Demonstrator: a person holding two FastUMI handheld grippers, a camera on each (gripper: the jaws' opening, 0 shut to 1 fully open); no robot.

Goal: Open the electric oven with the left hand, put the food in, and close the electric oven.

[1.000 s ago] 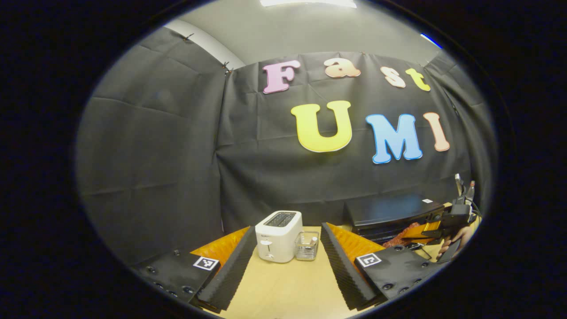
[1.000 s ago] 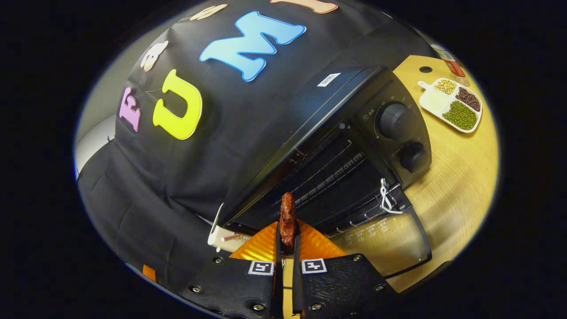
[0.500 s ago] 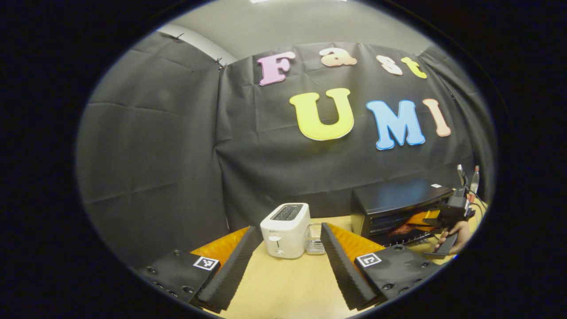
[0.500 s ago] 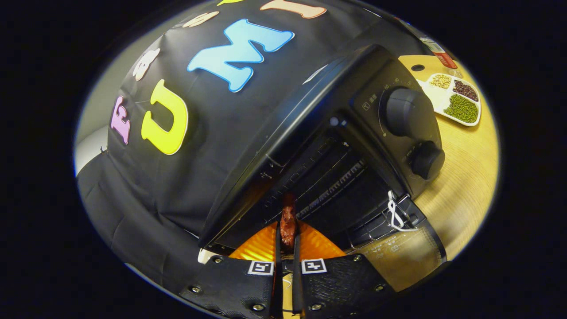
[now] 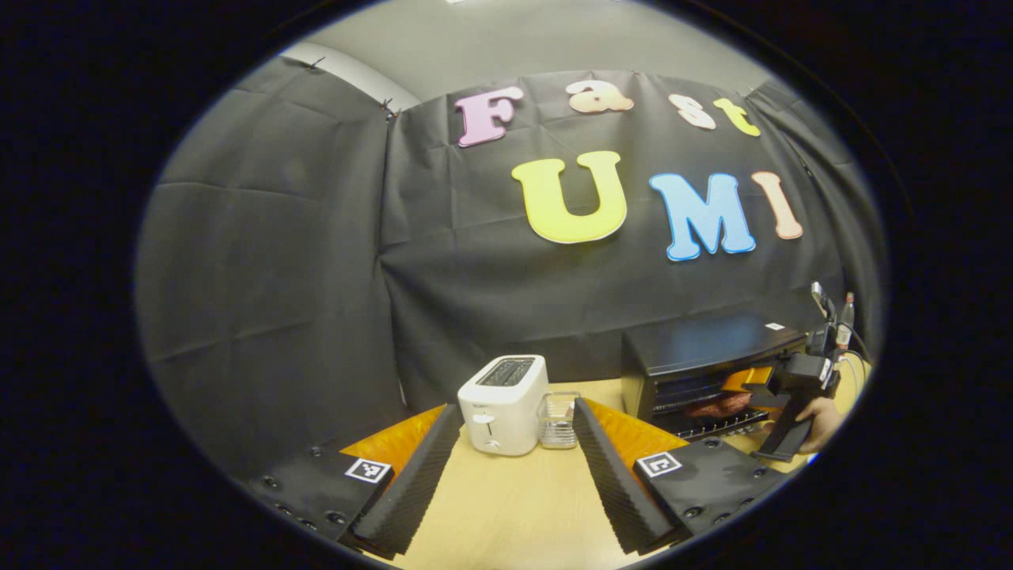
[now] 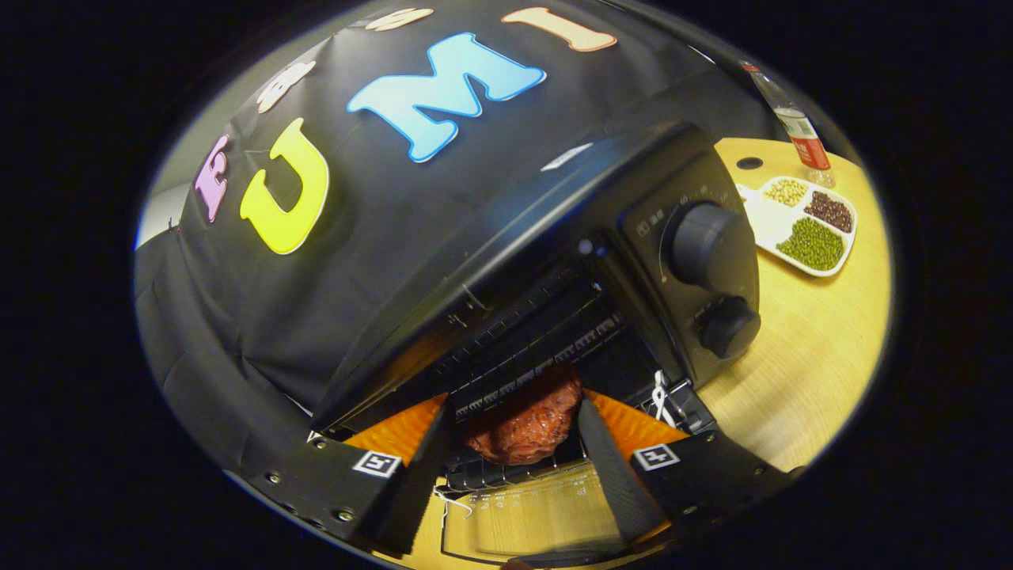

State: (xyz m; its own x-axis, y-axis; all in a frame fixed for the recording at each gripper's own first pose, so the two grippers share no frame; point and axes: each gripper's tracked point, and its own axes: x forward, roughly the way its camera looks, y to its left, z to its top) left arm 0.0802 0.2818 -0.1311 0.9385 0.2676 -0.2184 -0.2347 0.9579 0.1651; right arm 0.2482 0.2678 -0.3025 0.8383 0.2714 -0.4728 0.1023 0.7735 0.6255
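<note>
Black electric oven (image 6: 554, 261); reddish-brown mottled food (image 6: 526, 416); white toaster (image 5: 502, 404); pale wood-grain table (image 6: 815, 348); white divided tray (image 6: 807, 226) with green, dark red, beige beans.

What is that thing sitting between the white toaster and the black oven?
In the left gripper view, a small clear container stands between the toaster and the electric oven, right beside the toaster.

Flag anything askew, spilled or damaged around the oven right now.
Nothing stands out. The oven has its door folded down, the meat lies flat on the rack between the open right gripper, and the bean tray looks unspilled.
</note>
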